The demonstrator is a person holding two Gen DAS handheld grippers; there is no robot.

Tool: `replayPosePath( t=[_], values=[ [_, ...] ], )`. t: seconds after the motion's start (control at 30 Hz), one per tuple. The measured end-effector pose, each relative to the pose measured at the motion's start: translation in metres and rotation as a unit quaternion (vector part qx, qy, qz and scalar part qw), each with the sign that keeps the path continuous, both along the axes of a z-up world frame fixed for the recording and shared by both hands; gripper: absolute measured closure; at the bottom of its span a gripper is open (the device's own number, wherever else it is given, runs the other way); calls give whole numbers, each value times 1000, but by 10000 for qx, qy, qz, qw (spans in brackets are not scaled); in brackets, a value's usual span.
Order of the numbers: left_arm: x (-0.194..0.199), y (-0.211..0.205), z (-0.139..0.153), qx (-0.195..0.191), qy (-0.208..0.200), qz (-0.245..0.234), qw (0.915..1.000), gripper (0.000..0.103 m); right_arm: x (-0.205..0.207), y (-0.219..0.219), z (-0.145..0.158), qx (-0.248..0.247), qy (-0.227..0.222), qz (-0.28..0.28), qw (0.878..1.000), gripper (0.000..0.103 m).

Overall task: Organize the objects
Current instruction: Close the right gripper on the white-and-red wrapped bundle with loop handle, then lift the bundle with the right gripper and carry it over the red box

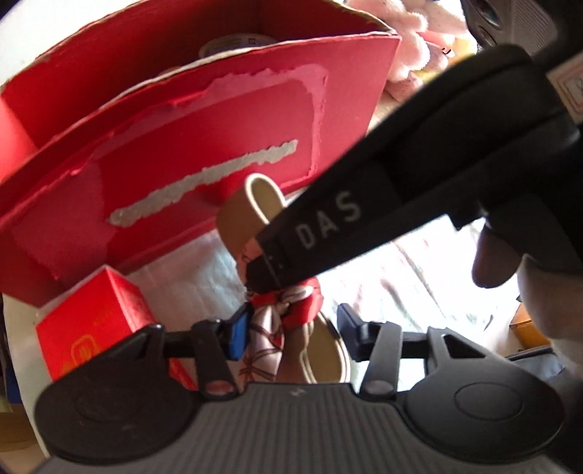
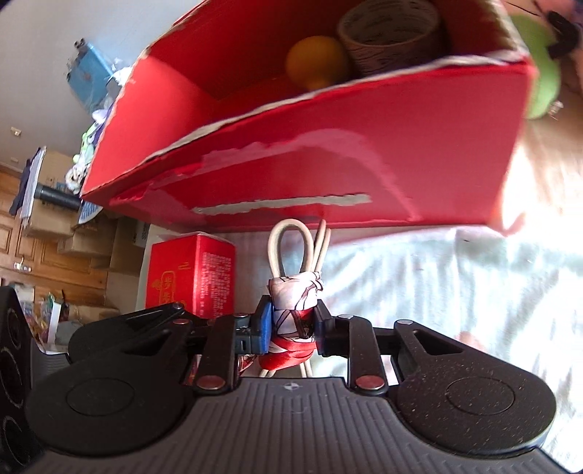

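Note:
A bundle of beige looped cord (image 2: 291, 240), wrapped in patterned cloth with a red ribbon, lies on the white cover in front of a big red cardboard box (image 2: 328, 156). My right gripper (image 2: 293, 328) is shut on the cloth wrap (image 2: 295, 291), with a pad pressing on each side. In the left wrist view the right gripper (image 1: 262, 269) comes in from the upper right onto the bundle (image 1: 269, 328). My left gripper (image 1: 293, 331) straddles the bundle from below. Its blue pad (image 1: 238, 333) is against the cloth, and the other finger (image 1: 349, 324) stands clear of it.
The big red box (image 1: 218, 120) holds a tape roll (image 2: 390, 32) and a yellow rounded thing (image 2: 315, 67). A small red carton (image 2: 193, 273) stands left of the bundle. A green plush (image 2: 543, 73) and a pink plush (image 1: 411, 36) lie behind the box. Furniture and boxes fill the far left.

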State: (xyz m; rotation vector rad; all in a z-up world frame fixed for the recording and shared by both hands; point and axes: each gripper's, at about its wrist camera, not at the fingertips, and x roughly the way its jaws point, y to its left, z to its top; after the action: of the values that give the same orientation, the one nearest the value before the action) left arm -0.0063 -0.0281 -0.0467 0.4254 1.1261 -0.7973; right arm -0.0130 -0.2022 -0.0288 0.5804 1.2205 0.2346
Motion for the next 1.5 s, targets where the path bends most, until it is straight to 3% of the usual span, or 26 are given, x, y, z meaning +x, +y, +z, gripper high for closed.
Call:
replayPosePath(
  t=[0.2,0.47,0.73,0.93,1.1,1.3,1.5],
  values=[
    [-2,-10,4,-29,-39,-284,9996,58,-5,-10,2,152,74,-209,9996,79],
    [-14,-34,24,-239,-248,-976,9946,58,-25,-28,24,-16,-82,-517,9986,80],
    [-30,-71,64,-805,-625,-1724,9797,60,-56,-58,62,-293,-519,-1137,9917,80],
    [-28,-86,96,-1263,-985,-1965,9673,60,-72,-77,94,-561,-953,-1517,9822,80],
    [-11,-86,126,-1571,-1447,-1769,9608,60,-65,-85,123,-599,-1477,-1585,9744,80],
    [24,-52,160,-1729,-1783,-1177,9615,60,-28,-77,152,-606,-2104,-1158,9688,80],
    [69,-34,149,-1541,-2013,-456,9663,60,24,-53,160,-341,-2321,-557,9705,80]
  ],
)
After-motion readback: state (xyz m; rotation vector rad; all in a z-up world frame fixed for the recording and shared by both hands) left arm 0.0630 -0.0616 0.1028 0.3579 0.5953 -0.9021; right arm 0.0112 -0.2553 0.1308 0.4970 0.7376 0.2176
